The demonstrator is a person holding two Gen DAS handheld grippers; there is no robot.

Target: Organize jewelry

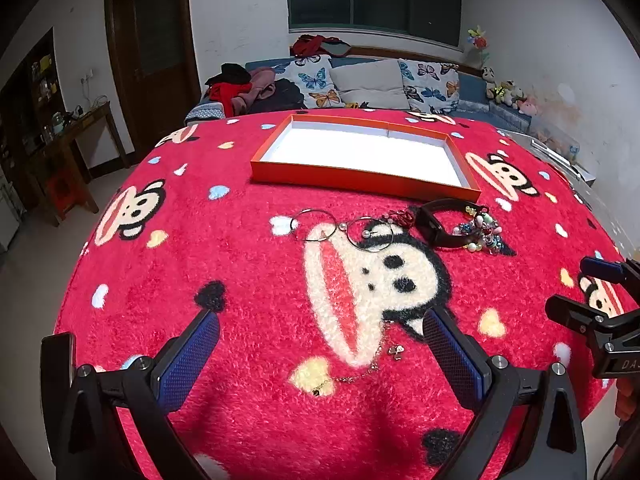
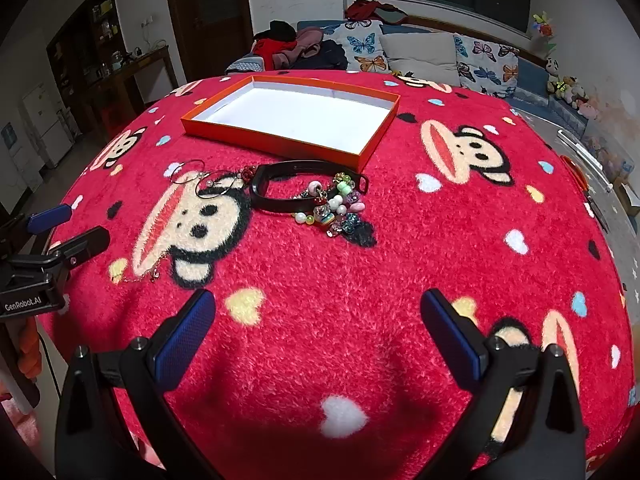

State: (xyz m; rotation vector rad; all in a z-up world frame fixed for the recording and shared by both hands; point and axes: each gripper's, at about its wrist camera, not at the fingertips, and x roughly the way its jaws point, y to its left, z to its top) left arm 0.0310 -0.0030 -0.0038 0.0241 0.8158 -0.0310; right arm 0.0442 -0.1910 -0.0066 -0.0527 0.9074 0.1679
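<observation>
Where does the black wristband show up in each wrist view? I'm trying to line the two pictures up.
Left wrist view: the black wristband lies right of centre, just below the orange tray's near right corner.
Right wrist view: the black wristband lies near the centre, just below the orange tray's near edge.
Shared landmark: the bead bracelet touching the band's right side.

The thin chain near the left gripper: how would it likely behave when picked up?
The thin chain lies in a loose wavy line on the fuzzy red blanket, so it is probably floppy and would dangle. Its fine links look light and may snag in the pile. The small charm might swing.
</observation>
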